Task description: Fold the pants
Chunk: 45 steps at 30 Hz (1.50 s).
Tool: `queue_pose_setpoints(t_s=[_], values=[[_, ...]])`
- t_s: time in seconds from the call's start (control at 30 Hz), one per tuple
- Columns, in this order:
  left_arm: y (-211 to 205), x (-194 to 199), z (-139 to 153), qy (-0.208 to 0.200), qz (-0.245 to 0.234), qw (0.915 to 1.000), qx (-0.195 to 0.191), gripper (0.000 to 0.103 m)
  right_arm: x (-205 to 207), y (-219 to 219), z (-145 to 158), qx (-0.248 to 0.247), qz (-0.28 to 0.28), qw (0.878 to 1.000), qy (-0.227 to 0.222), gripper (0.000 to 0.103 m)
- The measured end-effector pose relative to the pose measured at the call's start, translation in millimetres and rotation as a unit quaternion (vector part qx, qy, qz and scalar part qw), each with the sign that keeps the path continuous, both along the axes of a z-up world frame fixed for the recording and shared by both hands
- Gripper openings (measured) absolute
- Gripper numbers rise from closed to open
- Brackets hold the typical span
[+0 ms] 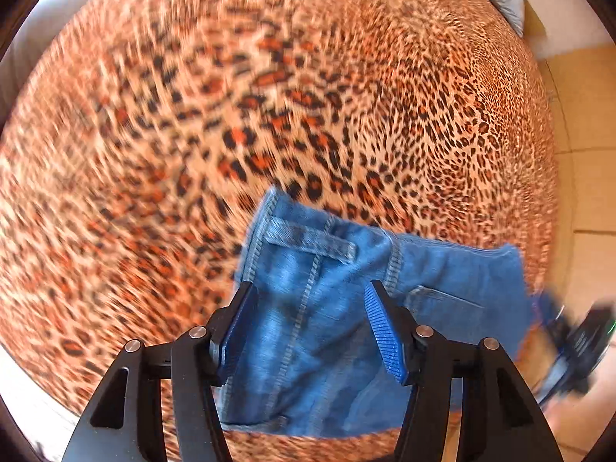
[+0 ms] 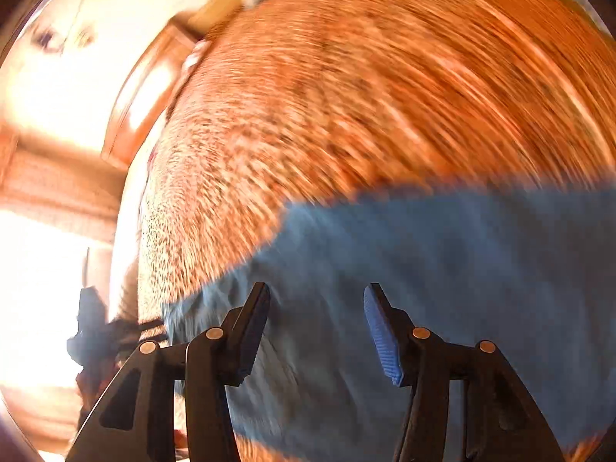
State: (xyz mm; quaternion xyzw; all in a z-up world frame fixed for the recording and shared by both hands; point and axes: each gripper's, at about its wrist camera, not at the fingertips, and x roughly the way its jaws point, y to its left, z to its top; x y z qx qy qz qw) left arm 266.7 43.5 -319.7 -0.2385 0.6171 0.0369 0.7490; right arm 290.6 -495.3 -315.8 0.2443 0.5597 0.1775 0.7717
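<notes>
**Left wrist view: jeans lie in a compact bundle, both tools let go**

Left wrist view shows the left gripper (image 1: 310, 325) poised over the blue denim pants (image 1: 331, 308), its jaws spread and pinching nothing; the cloth lies beneath them, not between the pads. The pants rest near the edge of a bed covered in a leopard-print bedspread (image 1: 269, 96), gathered into a short, layered shape with a belt loop, seams and a pocket corner uppermost. That suggests at least one fold is made; whether a last fold or some smoothing is left cannot be judged. At far right, a blurred dark shape is probably the right gripper (image 1: 577, 350), beside tiled floor (image 1: 581, 192).

The right wrist view, heavily smeared, loses all stitching: the pants are a plain blue mass. It does show its own jaws spread and empty, and, at left, bright room furniture (image 2: 150, 92).
</notes>
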Motion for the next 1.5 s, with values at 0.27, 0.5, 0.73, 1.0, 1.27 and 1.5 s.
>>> queue_pose_setpoints(t_s=[0.27, 0.5, 0.73, 1.0, 1.27, 1.5], values=[[21.7, -10.9, 9.6, -0.015, 0.001, 0.9995, -0.028, 0.069, 74.5, 81.5, -22.5, -0.157, 0.202, 0.967, -0.009, 0.062], [-5.1, -8.8, -7.8, -0.011, -0.018, 0.9996, -0.019, 0.01, 61.8, 99.9, -35.1, -0.228, 0.281, 0.932, -0.018, 0.007], [-19.6, -17.2, 19.4, -0.012, -0.012, 0.9947, 0.102, 0.013, 59.1, 79.4, -25.6, -0.201, 0.179, 0.963, -0.01, 0.022], [-125.1, -27.9, 93.0, -0.114, -0.16, 0.9666, 0.164, 0.068, -75.5, -133.6, 10.6, -0.025, -0.129, 0.991, 0.038, 0.059], [-367.3, 4.7, 90.6, -0.078, -0.424, 0.8879, 0.16, 0.068, -275.7, -273.5, -59.0, 0.094, -0.392, 0.908, 0.117, 0.061], [-535.5, 51.6, 77.5, -0.014, -0.497, 0.8594, 0.119, 0.068, -257.3, -262.4, -86.5, 0.155, -0.402, 0.901, 0.039, 0.073]])
